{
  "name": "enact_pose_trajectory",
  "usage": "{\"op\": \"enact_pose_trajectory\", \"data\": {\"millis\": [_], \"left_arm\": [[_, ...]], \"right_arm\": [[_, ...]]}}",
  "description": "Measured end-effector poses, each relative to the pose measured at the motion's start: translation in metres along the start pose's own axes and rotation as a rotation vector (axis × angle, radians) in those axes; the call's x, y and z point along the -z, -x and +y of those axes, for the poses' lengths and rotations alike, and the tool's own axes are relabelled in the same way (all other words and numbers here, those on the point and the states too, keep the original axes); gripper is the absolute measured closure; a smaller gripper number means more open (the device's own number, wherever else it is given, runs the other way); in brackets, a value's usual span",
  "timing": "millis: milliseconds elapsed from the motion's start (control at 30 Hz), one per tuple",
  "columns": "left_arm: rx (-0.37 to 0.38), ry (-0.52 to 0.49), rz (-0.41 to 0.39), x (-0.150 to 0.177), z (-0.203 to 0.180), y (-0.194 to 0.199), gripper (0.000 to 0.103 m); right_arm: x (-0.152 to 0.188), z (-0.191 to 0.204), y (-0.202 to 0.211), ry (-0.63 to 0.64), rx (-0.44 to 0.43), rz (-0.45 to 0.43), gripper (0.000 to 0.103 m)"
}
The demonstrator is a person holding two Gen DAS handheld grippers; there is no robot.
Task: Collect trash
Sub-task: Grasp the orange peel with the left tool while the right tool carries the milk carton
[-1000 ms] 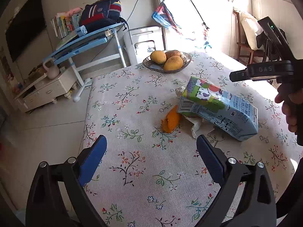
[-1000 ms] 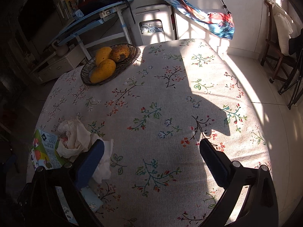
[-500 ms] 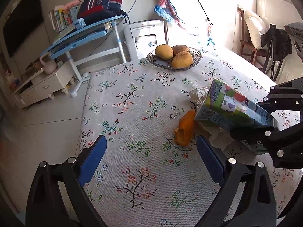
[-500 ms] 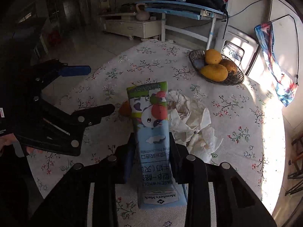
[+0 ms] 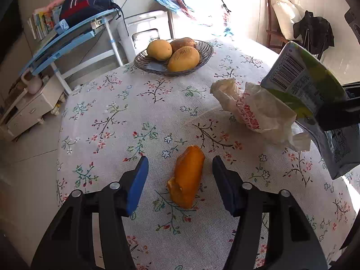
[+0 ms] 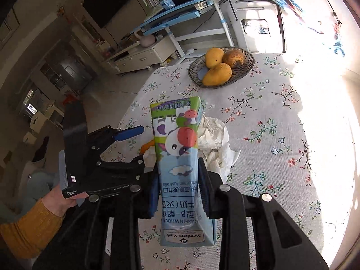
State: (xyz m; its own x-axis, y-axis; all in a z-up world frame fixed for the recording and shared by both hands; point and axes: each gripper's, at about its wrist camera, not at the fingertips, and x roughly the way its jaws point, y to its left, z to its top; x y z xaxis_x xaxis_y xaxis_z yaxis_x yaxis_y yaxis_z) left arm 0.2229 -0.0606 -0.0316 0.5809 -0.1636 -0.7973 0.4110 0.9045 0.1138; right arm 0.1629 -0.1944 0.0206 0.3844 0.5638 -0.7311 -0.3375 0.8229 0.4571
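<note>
My right gripper is shut on a blue and green milk carton and holds it above the table; the carton also shows at the right of the left wrist view. My left gripper is open, its blue pads either side of an orange fruit peel lying on the floral tablecloth. Crumpled white paper lies beyond the peel, under the carton; it also shows in the right wrist view.
A wire bowl with three mangoes stands at the table's far side, also in the right wrist view. A blue desk, a white cabinet and a chair stand around the table.
My right gripper closed on the carton and lifted it off the paper. My left gripper moved forward and narrowed around the orange peel.
</note>
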Motion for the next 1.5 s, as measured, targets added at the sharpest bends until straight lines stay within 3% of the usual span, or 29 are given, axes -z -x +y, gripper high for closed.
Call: {"op": "enact_pose_trajectory", "data": {"millis": [67, 167, 267, 467, 667, 900, 1500], "left_arm": [[0.006, -0.008, -0.008, 0.0, -0.007, 0.002, 0.079], [0.01, 0.013, -0.015, 0.006, -0.009, 0.007, 0.084], [0.052, 0.099, -0.024, 0.019, 0.0, 0.02, 0.088], [0.069, 0.168, -0.089, 0.051, 0.001, 0.061, 0.088], [0.029, 0.225, -0.146, 0.086, -0.008, 0.099, 0.088], [-0.016, 0.203, -0.165, 0.116, -0.017, 0.121, 0.088], [-0.028, 0.165, -0.185, 0.119, -0.026, 0.124, 0.088]], "right_arm": [[0.004, 0.003, 0.0, 0.005, 0.0, 0.004, 0.072], [0.006, 0.008, 0.011, 0.002, -0.021, -0.033, 0.072], [0.008, 0.011, 0.029, -0.008, -0.055, -0.09, 0.072], [0.022, 0.016, 0.045, -0.045, -0.09, -0.138, 0.072], [0.032, 0.029, 0.057, -0.056, -0.102, -0.182, 0.072], [0.051, 0.043, 0.054, -0.099, -0.123, -0.228, 0.072], [0.064, 0.051, 0.029, -0.121, -0.123, -0.192, 0.072]]}}
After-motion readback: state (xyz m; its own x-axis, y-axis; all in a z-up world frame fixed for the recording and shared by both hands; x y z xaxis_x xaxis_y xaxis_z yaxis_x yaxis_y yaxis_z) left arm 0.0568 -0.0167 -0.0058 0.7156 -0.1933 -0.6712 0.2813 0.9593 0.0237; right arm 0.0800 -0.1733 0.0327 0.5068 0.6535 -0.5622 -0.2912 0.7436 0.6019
